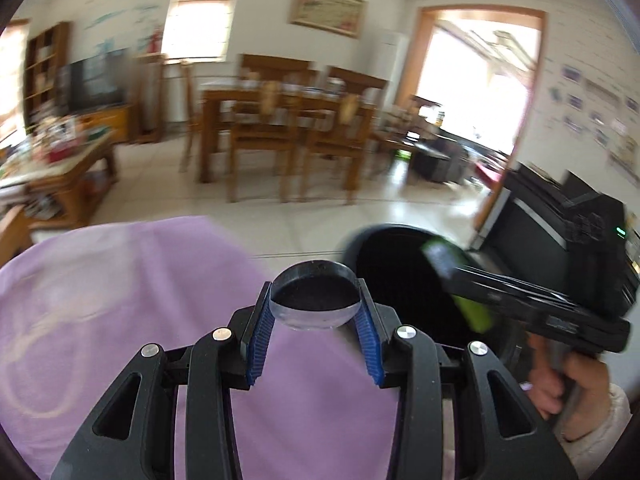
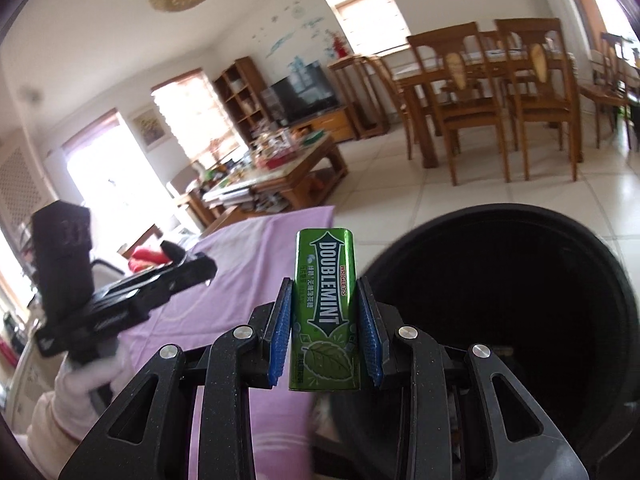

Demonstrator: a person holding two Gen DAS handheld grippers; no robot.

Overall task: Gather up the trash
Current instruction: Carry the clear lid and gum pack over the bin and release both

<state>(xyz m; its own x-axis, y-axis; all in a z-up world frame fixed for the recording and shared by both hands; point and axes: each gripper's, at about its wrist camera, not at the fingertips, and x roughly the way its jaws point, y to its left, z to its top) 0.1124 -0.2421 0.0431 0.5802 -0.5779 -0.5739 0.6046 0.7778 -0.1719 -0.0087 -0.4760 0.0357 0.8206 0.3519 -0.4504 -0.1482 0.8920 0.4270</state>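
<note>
My left gripper (image 1: pixel 315 300) is shut on a round black lid (image 1: pixel 314 292) with a clear rim, held above the purple cloth (image 1: pixel 120 300). In the right wrist view my right gripper (image 2: pixel 325 316) is shut on a green Doublemint gum box (image 2: pixel 325 312), standing upright between the blue pads (image 2: pixel 280 332). The black trash bin (image 2: pixel 500 312) gapes just right of the box. From the left wrist view the bin (image 1: pixel 384 256) lies ahead to the right, with the right gripper (image 1: pixel 460 280) and green box (image 1: pixel 444 258) over its mouth. The left gripper (image 2: pixel 176 264) shows blurred at the left.
A wooden dining table with chairs (image 1: pixel 288 120) stands across the tiled floor (image 1: pixel 320 216). A cluttered coffee table (image 2: pixel 280 172) and a TV (image 2: pixel 304 88) on a cabinet are further back. A doorway (image 1: pixel 472 92) opens at the right. A dark box (image 1: pixel 540 240) stands behind the bin.
</note>
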